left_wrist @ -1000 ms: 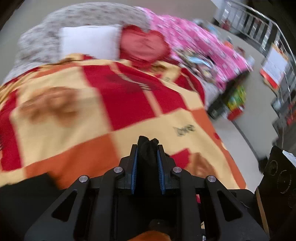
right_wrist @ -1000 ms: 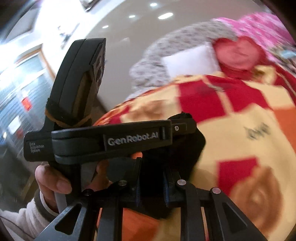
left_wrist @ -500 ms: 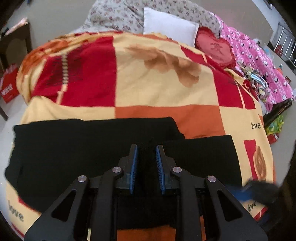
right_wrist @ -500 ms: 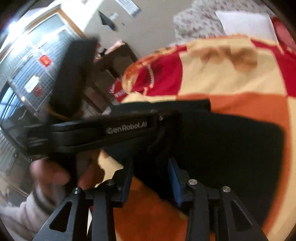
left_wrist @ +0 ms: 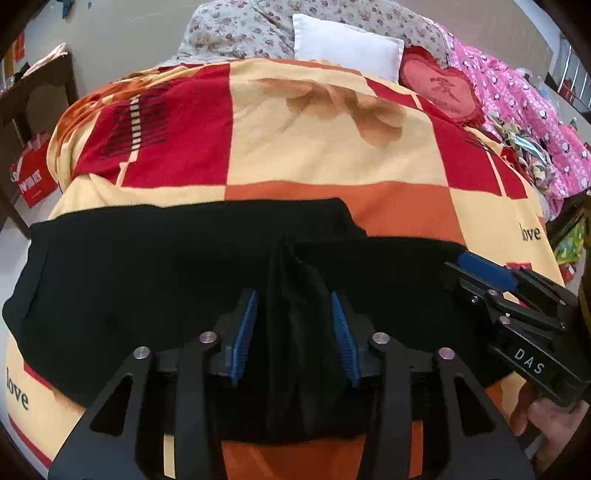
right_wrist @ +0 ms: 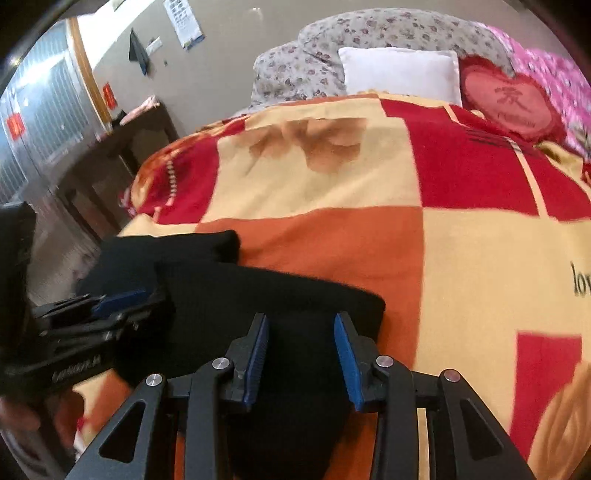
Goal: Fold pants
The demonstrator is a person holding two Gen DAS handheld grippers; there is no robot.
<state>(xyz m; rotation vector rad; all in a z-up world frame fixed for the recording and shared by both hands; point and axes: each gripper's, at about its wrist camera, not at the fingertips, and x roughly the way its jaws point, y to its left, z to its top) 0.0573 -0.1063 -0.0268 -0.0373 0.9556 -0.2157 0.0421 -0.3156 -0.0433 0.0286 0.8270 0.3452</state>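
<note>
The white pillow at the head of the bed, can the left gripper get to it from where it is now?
Probably not without a long reach. The white pillow lies at the bed's far end, past the checked blanket, while the left gripper sits open over the black pants at the near edge.

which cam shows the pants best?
Left wrist: the black pants spread nearly full width across the blanket. Right wrist shows only one end, the rest cut off by the left tool.

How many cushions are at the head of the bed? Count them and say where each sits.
2. A white pillow leans against the floral bedding, and a red heart cushion sits immediately to its right in both views. Others may be hidden under the bedding.
</note>
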